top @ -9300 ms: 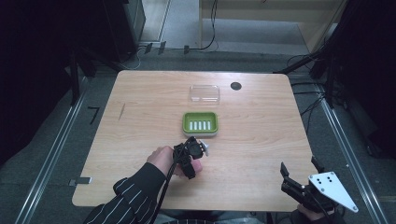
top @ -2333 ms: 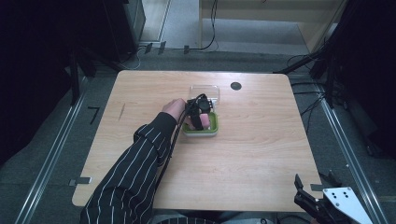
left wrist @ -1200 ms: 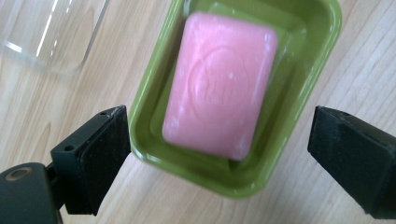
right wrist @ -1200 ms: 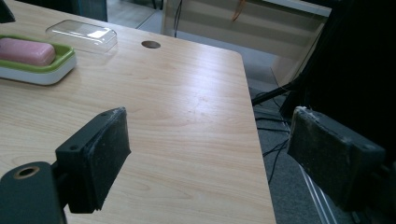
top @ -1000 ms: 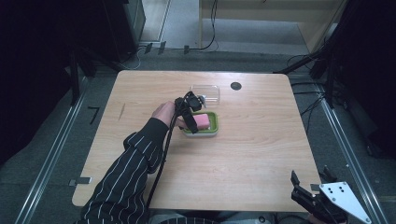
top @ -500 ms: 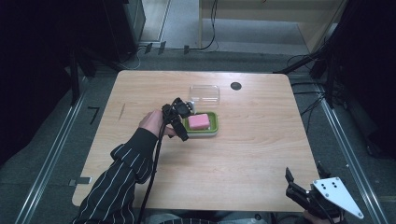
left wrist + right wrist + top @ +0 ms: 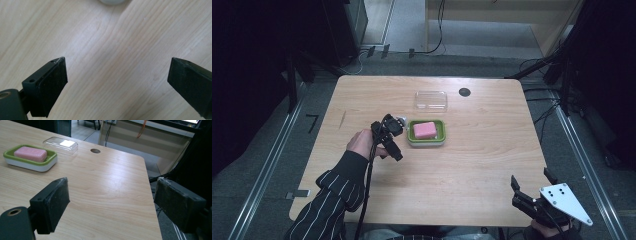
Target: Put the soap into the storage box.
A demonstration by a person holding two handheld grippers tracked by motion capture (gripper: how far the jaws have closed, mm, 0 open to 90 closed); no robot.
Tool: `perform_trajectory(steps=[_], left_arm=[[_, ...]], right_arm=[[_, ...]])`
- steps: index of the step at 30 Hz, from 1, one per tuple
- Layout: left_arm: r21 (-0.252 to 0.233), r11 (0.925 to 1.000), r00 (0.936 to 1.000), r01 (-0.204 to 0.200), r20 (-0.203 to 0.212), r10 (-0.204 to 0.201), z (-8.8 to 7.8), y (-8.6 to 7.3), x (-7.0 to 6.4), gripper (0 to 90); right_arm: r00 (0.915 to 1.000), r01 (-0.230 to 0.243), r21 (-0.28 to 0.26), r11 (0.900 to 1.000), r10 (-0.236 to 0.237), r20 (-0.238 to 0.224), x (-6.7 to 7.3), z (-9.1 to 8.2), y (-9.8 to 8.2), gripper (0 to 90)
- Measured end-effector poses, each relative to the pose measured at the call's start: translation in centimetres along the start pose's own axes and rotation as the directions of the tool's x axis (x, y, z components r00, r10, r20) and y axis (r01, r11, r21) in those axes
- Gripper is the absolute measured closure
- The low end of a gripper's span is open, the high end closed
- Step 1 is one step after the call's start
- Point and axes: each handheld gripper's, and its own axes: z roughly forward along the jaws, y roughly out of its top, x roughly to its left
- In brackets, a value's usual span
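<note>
A pink bar of soap [image 7: 425, 129] [image 7: 30, 153] lies in a green and white soap dish [image 7: 441, 138] [image 7: 47, 163] near the table's middle. A clear plastic lid [image 7: 431, 99] [image 7: 60, 144] rests just behind the dish. My left gripper [image 7: 393, 145] [image 7: 117, 85] sits left of the dish, jaws wide open over bare wood, nothing between them. My right gripper [image 7: 532, 197] [image 7: 112, 205] hovers at the table's front right corner, open and empty, facing the dish from afar.
A dark round hole [image 7: 464, 92] [image 7: 95, 150] marks the tabletop behind the lid. The wooden table [image 7: 472, 165] ends close in front of my right gripper. Cables trail on the grey floor around the table.
The left gripper carried the pink soap to the dish, let it go there, then drew back left and toward the person. The right gripper stayed near the front right corner.
</note>
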Motion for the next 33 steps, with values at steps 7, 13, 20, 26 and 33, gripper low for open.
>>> perform_trajectory(steps=[7, 13, 20, 26, 33], left_arm=[[-0.005, 0.9995, 0.9995, 0.031, -0.001, -0.031, 0.1, -1.6, -0.4, 2.4], [-0.023, 0.9977, 0.9980, 0.064, -0.003, -0.064, 0.1, -2.8, -1.0, 1.6], [-0.028, 0.9964, 0.9967, 0.081, -0.002, -0.081, 0.4, -4.3, -1.9, 1.5], [-0.031, 0.9944, 0.9949, 0.100, -0.008, -0.101, 0.5, -5.4, -2.4, 1.4], [-0.042, 0.9914, 0.9921, 0.124, -0.016, -0.125, 1.0, -7.0, -3.0, 1.4]], right_arm=[[1.0000, 0.004, -0.004, 1.000, -0.004, -0.009, 0.1, 0.2, 0.1, 13.2], [0.9999, 0.003, -0.006, 1.000, -0.003, -0.010, 0.2, 0.2, 0.1, 13.2], [0.9999, 0.002, -0.007, 1.000, -0.003, -0.010, 0.2, 0.3, 0.2, 13.2], [0.9999, 0.006, -0.011, 1.000, -0.006, -0.012, 0.3, 0.3, 0.2, 13.1], [0.9999, 0.005, -0.013, 1.000, -0.005, -0.013, 0.2, 0.3, 0.2, 13.2]])
